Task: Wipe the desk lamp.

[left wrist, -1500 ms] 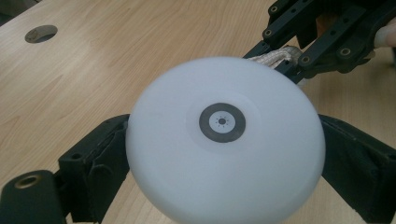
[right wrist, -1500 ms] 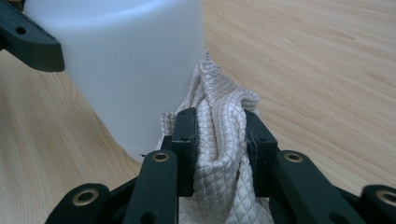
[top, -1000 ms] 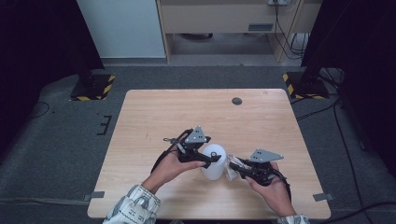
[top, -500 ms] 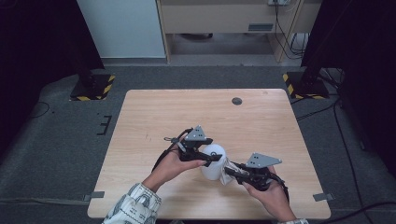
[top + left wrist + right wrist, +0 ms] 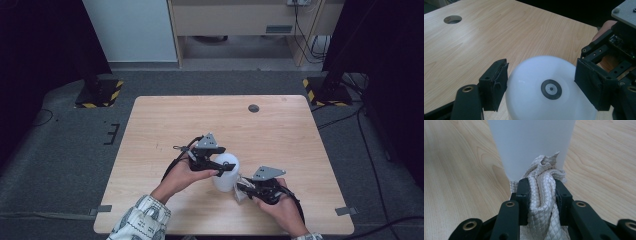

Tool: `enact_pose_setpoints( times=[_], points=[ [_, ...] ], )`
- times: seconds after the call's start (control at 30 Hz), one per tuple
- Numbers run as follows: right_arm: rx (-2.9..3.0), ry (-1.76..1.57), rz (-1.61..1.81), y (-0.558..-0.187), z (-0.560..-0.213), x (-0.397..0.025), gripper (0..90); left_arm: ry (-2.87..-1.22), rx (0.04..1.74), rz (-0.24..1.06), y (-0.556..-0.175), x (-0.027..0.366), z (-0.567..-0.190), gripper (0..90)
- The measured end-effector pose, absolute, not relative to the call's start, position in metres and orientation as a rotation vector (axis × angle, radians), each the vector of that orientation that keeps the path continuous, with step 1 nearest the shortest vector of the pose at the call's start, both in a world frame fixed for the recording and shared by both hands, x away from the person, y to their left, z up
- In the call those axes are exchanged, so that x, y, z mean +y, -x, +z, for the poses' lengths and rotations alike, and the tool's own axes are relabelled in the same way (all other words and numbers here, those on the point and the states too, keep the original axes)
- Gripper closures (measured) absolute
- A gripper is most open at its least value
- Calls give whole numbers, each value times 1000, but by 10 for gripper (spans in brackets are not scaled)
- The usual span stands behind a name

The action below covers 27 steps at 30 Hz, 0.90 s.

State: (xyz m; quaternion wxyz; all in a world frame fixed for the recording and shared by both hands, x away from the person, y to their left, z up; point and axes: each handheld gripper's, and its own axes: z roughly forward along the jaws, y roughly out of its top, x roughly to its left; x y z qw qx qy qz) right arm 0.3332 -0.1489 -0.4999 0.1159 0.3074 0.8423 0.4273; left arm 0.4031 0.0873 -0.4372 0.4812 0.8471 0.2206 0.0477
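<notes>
I am seeing the white cup (image 5: 225,172) standing upside down near the table's (image 5: 165,120) front edge, its long axis vertical and its round base facing up, while my left gripper (image 5: 540,82) is sitting spread to either side of that base, and whether the pads touch it I cannot tell. My right gripper (image 5: 541,195) is pinching a bunched quilted cloth (image 5: 542,202) against the cup's foot, the cloth's lower part being cut off. Since a second ago the right gripper is sitting lower and closer to me; the cup is staying put.
</notes>
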Motion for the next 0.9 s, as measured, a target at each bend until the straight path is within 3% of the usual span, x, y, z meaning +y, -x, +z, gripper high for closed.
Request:
enact_pose_setpoints(
  times=[0.3, 0.77, 0.9],
  points=[
    [2371, -873, 1401, -326, -474, -155, 708, -2065, 540, 120, -403, 86, -437, 265],
    [2449, -935, 1245, -332, -495, -148, 707, -2059, 544, 122, -403, 86, -438, 265],
    [2426, -914, 1298, -331, -489, -151, 706, -2074, 564, 184, -402, 82, -434, 232]
  ],
)
